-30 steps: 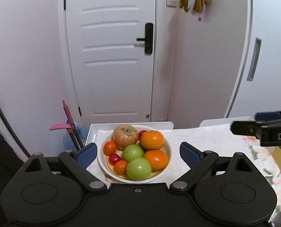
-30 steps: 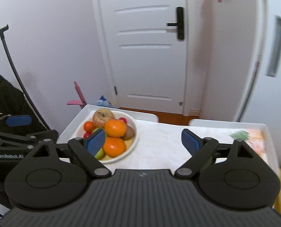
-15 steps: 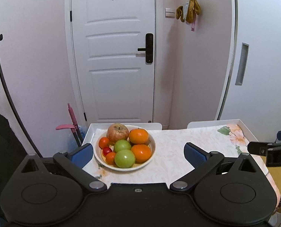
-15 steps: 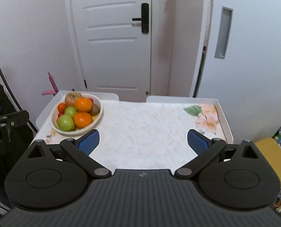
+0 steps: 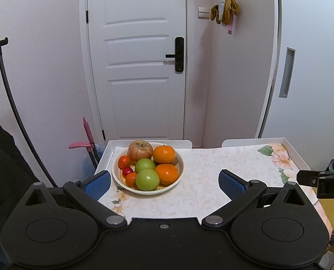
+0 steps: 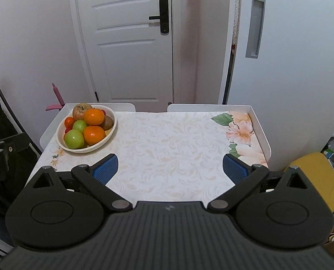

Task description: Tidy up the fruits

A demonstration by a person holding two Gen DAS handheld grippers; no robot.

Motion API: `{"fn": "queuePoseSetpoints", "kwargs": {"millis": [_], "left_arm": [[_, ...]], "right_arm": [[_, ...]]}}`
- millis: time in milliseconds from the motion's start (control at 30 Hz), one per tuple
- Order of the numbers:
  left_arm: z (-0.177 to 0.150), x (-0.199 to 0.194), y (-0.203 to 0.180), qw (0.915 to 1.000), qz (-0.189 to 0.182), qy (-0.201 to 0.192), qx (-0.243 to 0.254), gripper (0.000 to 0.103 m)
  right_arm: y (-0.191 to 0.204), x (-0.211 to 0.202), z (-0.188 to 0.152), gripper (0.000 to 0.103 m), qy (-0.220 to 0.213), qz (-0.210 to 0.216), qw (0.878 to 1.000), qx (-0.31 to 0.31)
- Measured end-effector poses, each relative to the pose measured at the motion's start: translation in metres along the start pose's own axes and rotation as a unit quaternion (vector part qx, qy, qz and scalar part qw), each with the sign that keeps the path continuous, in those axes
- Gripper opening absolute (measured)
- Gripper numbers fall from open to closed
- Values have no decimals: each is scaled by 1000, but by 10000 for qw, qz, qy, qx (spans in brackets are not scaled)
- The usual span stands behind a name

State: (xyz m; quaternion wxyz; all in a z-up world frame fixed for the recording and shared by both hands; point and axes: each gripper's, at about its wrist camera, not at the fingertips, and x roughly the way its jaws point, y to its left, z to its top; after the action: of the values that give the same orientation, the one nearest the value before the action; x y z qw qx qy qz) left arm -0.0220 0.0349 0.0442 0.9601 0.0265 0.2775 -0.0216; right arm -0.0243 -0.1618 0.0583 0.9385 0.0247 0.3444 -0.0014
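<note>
White panelled door (image 5: 136, 67), black lever handle, in the far wall straight ahead of both tongs. White tray-edged table (image 6: 260, 132) with a floral cloth (image 6: 167, 139), spread beneath and ahead of both tongs; large pink blossoms printed at the corner ahead of the right tongs' right finger. Yellow chair seat (image 6: 317, 175), off the table edge, right of the right tongs. Left gripper (image 5: 164, 181): black body, blue-padded fingers spread wide apart, nothing between them, hovering over the near edge of the cloth. Right gripper (image 6: 170, 167): same make, fingers likewise spread wide and holding nothing, over the middle of the near edge; the left tongs show at the far left of its view. Cream fruit bowl (image 5: 180, 168), just ahead of the left tongs' left finger and well ahead-left of the right tongs, standing on the cloth at the table's far-left corner. Contents, all resting in the bowl: one russet apple (image 5: 140, 149) at the back; two oranges (image 5: 164, 153), one behind the other on the right side; two green apples (image 5: 147, 179) toward the front; a brown kiwi (image 6: 106, 122) at the right rim behind the oranges; several small red tomatoes (image 5: 124, 161) along the left side. Pink-handled dustpan (image 5: 79, 145), on the floor left of the table.
</note>
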Motion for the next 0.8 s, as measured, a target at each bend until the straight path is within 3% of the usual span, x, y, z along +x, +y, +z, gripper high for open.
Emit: {"fn": "queuePoseSetpoints", "kwargs": {"millis": [800], "left_arm": [[0, 10, 2, 9999, 72, 102, -66, 103]], "right_arm": [[-5, 9, 3, 103, 130, -35, 9998, 172]]}}
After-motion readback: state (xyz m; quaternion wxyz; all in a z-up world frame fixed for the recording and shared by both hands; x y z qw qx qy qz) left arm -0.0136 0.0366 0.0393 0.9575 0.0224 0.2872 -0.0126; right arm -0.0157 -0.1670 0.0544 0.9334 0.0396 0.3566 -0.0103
